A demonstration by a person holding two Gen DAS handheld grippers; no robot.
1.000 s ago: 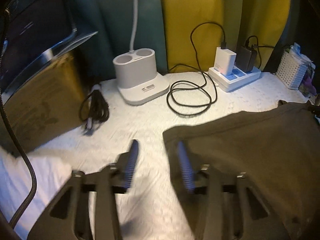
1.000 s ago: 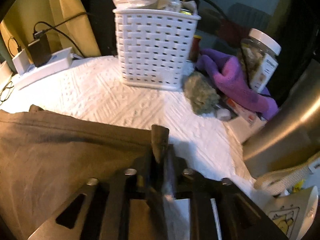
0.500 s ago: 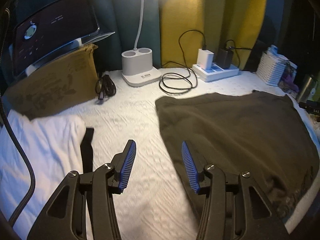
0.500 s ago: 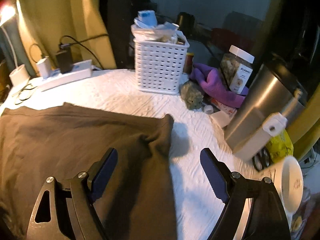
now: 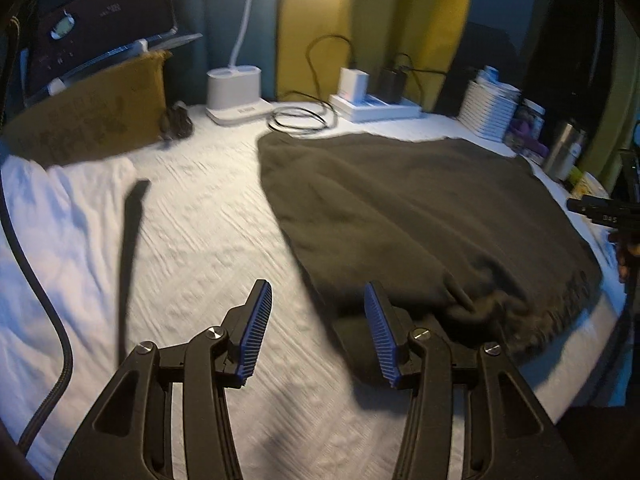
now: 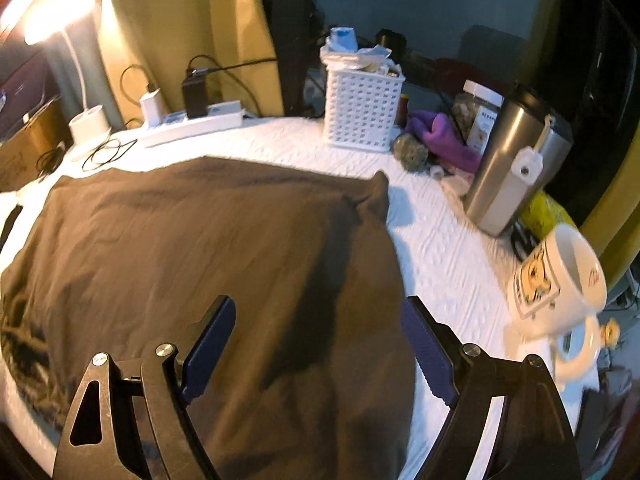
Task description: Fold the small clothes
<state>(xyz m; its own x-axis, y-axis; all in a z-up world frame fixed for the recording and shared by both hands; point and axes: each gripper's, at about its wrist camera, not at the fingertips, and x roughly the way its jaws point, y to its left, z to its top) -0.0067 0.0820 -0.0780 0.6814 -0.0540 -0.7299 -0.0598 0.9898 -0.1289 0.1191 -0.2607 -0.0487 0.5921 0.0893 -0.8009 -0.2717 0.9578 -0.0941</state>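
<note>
A dark brown garment (image 5: 420,216) lies spread flat on the white textured table cover (image 5: 208,240); it also shows in the right wrist view (image 6: 192,248). My left gripper (image 5: 318,332) is open and empty, raised above the table at the garment's near left edge. My right gripper (image 6: 316,344) is open wide and empty, raised over the garment's right side. A bunched fold (image 5: 484,308) sits at the garment's near edge.
A white folded cloth (image 5: 48,216) lies at the left. At the back stand a lamp base (image 5: 234,94), a power strip (image 5: 376,104) with coiled cable and a white basket (image 6: 362,114). A steel tumbler (image 6: 508,168) and mug (image 6: 556,280) stand at the right.
The right gripper let go of the garment's corner and opened wide. Both grippers pulled back and up from the garment's far edge; the garment now lies flat.
</note>
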